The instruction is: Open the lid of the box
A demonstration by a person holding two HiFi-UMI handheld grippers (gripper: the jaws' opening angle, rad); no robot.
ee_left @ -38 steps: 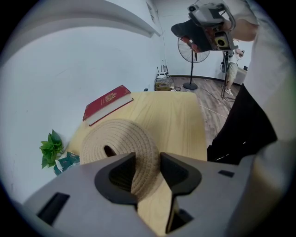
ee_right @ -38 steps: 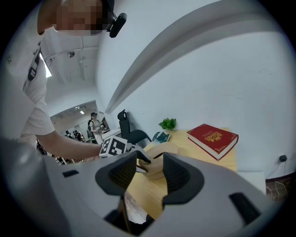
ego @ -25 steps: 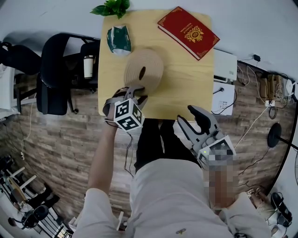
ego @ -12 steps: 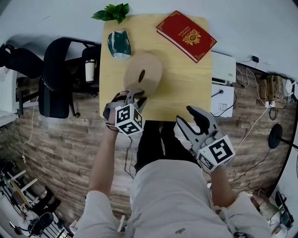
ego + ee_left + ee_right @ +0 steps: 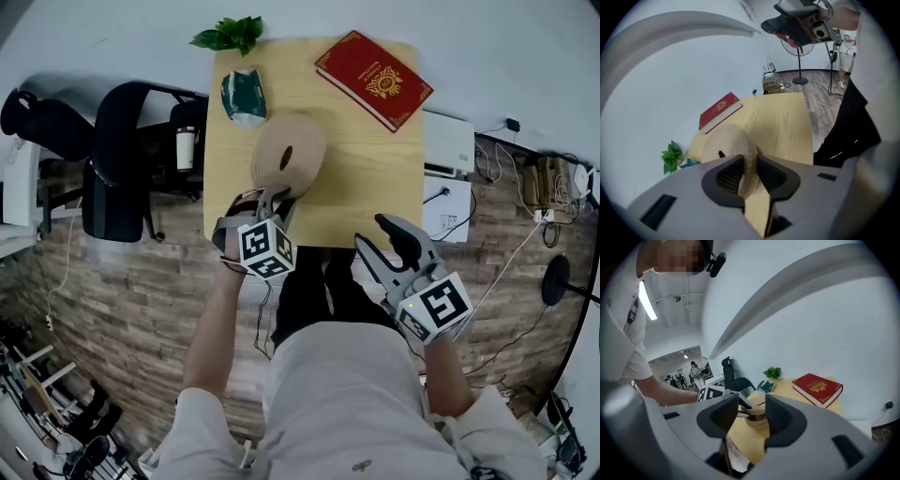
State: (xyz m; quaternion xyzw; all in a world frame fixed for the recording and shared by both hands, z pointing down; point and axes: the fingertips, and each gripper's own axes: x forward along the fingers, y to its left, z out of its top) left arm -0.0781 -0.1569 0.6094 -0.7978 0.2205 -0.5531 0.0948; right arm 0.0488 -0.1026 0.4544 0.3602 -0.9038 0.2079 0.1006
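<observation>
Light wooden table (image 5: 375, 187), black office chair (image 5: 117, 159) beside it, brown plank floor (image 5: 122, 291), plain white wall (image 5: 525, 56)

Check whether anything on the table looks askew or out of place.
Only the woven lid looks askew: it sits tilted, its rim pinched in the left claw, whose jaws have just been closing. That fits the task. Book, packet and plant look ordinary.

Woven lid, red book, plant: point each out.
woven lid (image 5: 305, 148), head view, woven surface beside its hole.
red book (image 5: 374, 80), head view, centre of the cover.
plant (image 5: 230, 35), head view, middle of the leaves.
</observation>
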